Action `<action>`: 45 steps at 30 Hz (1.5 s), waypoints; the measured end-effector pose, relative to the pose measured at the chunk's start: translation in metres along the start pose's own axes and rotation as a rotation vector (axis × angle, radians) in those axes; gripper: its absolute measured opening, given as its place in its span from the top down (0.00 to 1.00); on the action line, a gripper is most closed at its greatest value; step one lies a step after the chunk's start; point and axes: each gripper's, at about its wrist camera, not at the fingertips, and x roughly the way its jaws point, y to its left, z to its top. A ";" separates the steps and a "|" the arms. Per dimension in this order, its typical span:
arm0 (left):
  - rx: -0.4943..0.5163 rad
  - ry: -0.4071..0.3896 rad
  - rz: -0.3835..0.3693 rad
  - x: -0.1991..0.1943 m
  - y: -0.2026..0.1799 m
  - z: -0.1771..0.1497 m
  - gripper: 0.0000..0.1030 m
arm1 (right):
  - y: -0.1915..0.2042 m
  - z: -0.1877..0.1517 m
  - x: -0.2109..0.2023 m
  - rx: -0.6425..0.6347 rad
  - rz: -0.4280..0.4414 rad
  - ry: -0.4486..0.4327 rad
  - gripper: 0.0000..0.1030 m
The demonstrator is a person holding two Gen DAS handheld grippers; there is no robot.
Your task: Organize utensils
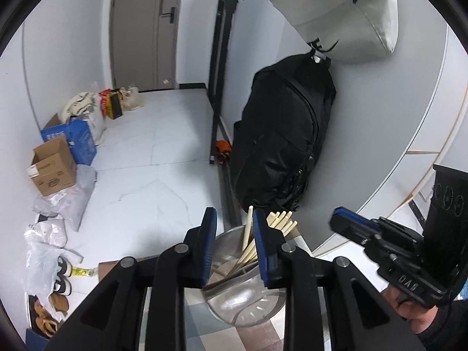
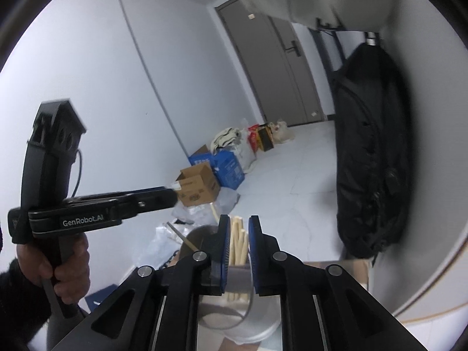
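Note:
A steel utensil cup stands just below my left gripper, with several wooden chopsticks leaning in it. My left gripper is open, its blue pads astride the cup's rim, holding nothing. My right gripper is closed on a bundle of wooden chopsticks, held upright over the steel cup. The right gripper also shows in the left wrist view, to the right of the cup. The left gripper shows in the right wrist view, at left.
A black backpack and a white bag hang on the wall behind the cup. Cardboard boxes, plastic bags and shoes lie on the floor at left. A checked cloth lies under the cup.

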 end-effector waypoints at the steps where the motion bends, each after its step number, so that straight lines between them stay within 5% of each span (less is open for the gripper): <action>1: -0.001 -0.005 0.010 -0.002 -0.001 0.000 0.80 | 0.000 0.000 -0.005 0.002 -0.004 -0.004 0.86; 8: -0.018 -0.048 0.066 -0.027 -0.011 -0.005 0.79 | 0.018 0.002 -0.033 -0.031 -0.006 -0.041 0.73; 12: -0.021 -0.095 0.078 -0.044 -0.016 -0.012 0.54 | 0.031 0.002 -0.049 -0.046 -0.002 -0.065 0.63; 17: -0.026 -0.150 0.110 -0.062 -0.022 -0.020 0.50 | 0.047 -0.001 -0.066 -0.066 0.005 -0.095 0.47; 19: -0.042 -0.176 0.125 -0.068 -0.023 -0.024 0.38 | 0.052 -0.003 -0.073 -0.071 0.015 -0.107 0.43; 29: -0.099 -0.303 0.199 -0.101 -0.030 -0.053 0.20 | 0.081 -0.019 -0.110 -0.094 0.046 -0.176 0.11; 36: -0.115 -0.313 0.238 -0.112 -0.035 -0.071 0.13 | 0.085 -0.027 -0.123 -0.086 0.052 -0.199 0.00; 45: -0.128 -0.326 0.254 -0.119 -0.039 -0.081 0.12 | 0.088 -0.033 -0.129 -0.099 0.040 -0.199 0.00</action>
